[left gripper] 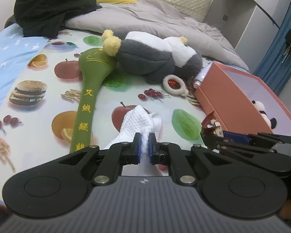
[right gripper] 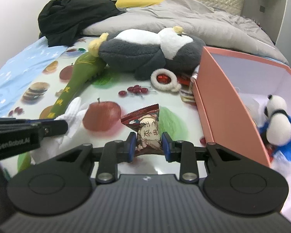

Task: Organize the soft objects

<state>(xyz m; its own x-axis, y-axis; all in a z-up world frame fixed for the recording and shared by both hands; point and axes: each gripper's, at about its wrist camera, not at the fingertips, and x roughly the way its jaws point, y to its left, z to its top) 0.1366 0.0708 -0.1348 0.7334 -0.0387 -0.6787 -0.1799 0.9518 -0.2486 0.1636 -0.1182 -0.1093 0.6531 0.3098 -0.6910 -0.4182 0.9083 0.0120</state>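
Now my left gripper (left gripper: pixel 143 145) pinches the white cloth (left gripper: pixel 139 122) and my right gripper (right gripper: pixel 148 144) clamps the snack packet (right gripper: pixel 145 128), both lifted, I judge, for the pink box (right gripper: pixel 219 104) just right of my fingers.

1. White waffle-textured cloth (left gripper: pixel 140 119).
2. Dark red snack packet (right gripper: pixel 147 126) with a printed cartoon figure.
3. Salmon-pink box (right gripper: pixel 219 104), pale inside.
4. Grey-and-white plush (left gripper: pixel 151 56) with yellow tufts.
5. Green mallet (left gripper: pixel 87 99) with yellow embroidery.
6. Bedsheet (left gripper: pixel 38 104) printed with fruit and burgers.
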